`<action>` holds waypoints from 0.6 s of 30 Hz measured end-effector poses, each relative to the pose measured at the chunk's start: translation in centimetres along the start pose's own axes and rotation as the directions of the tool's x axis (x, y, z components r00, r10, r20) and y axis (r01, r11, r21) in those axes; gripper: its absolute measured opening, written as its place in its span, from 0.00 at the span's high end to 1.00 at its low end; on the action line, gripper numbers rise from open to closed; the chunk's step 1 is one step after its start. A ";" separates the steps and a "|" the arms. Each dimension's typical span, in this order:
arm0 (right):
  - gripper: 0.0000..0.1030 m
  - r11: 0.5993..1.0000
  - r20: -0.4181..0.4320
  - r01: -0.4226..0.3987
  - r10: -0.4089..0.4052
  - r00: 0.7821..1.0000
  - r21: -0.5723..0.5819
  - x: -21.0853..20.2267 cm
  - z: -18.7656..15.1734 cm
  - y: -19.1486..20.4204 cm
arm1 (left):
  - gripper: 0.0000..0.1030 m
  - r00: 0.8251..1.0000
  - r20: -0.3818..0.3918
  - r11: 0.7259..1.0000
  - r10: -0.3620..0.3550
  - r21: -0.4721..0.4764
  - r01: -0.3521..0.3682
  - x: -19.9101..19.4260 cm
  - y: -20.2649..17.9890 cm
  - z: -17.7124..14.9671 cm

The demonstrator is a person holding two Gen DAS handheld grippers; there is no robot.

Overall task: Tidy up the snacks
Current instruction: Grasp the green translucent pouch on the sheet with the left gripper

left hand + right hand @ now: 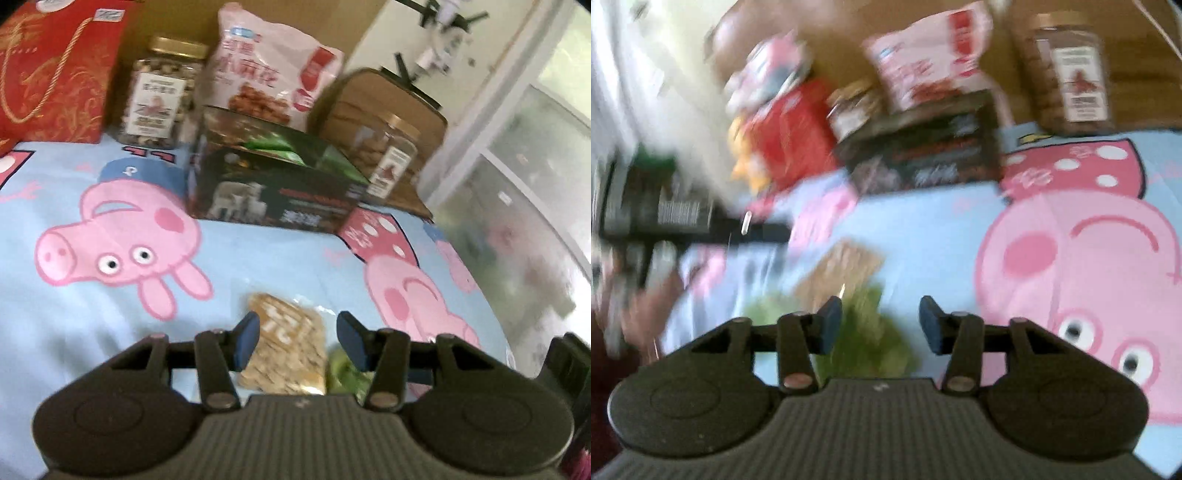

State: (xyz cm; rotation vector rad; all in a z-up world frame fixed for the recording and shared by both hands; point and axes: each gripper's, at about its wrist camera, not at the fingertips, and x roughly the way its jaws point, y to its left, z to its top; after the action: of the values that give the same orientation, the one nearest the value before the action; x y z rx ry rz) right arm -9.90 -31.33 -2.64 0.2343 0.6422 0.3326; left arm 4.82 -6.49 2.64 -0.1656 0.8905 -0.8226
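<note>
A clear packet of tan oat snack lies on the pig-print cloth. My left gripper hangs over it, open, its blue pads on either side of the packet's top and apart from it. A green packet lies just to the right of it. In the blurred right wrist view, my right gripper is open above the green packet, with the tan packet just beyond. A dark open box holding green packets stands further back.
Behind the box stand a gold-lidded jar, a pink snack bag, a red gift bag, a brown case and a second jar. The cloth's edge drops off at the right. A blurred dark shape fills the right view's left side.
</note>
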 end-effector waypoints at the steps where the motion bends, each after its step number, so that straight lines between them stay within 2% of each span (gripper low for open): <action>1: 0.13 0.998 -0.011 0.030 -0.030 0.999 -0.052 0.4 -0.8 1.0 | 0.54 1.000 -0.004 1.000 -0.003 0.002 0.003 0.0 -0.2 -0.1; 2: 0.11 0.987 0.004 0.073 -0.074 0.997 -0.144 0.9 -1.7 2.2 | 0.54 1.000 -0.007 1.000 -0.003 -0.002 0.003 0.0 -0.5 -0.3; 4: 0.16 0.934 0.064 0.173 -0.161 0.985 -0.314 1.8 -2.8 4.0 | 0.54 1.000 -0.012 1.000 0.001 -0.022 -0.001 0.0 -0.7 -0.3; 6: 0.33 0.960 0.076 0.147 -0.133 0.988 -0.238 2.1 -1.9 2.9 | 0.54 1.000 -0.021 0.999 0.007 -0.041 -0.008 0.1 -0.9 -0.4; 7: 0.44 0.959 0.100 0.190 -0.173 0.980 -0.209 2.1 -1.3 2.2 | 0.54 1.000 -0.025 0.999 0.009 -0.046 -0.010 0.1 -1.0 -0.4; 9: 0.50 0.953 0.141 0.265 -0.245 0.959 -0.147 1.8 -0.6 0.4 | 0.54 0.999 -0.033 0.999 0.007 -0.048 -0.008 0.3 -1.4 -0.4; 11: 0.56 0.963 0.152 0.262 -0.251 0.956 -0.055 1.2 -0.2 -1.4 | 0.54 0.999 -0.047 0.999 -0.013 -0.051 0.010 0.9 -2.1 -0.2; 15: 0.58 0.972 0.174 0.233 -0.236 0.956 0.036 0.1 -0.6 -2.8 | 0.54 0.993 -0.100 0.997 -0.058 -0.052 0.053 3.9 -4.4 0.4; 18: 0.57 0.978 0.193 0.132 -0.162 0.968 0.159 -0.7 -0.8 -4.7 | 0.53 0.984 -0.158 0.996 -0.080 -0.062 0.071 6.9 -5.9 0.6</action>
State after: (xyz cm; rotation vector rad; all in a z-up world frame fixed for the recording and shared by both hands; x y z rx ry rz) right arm -9.80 -35.85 -4.39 0.3535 0.4770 0.1158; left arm 4.36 -15.53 1.37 -0.1850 1.0640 -0.8912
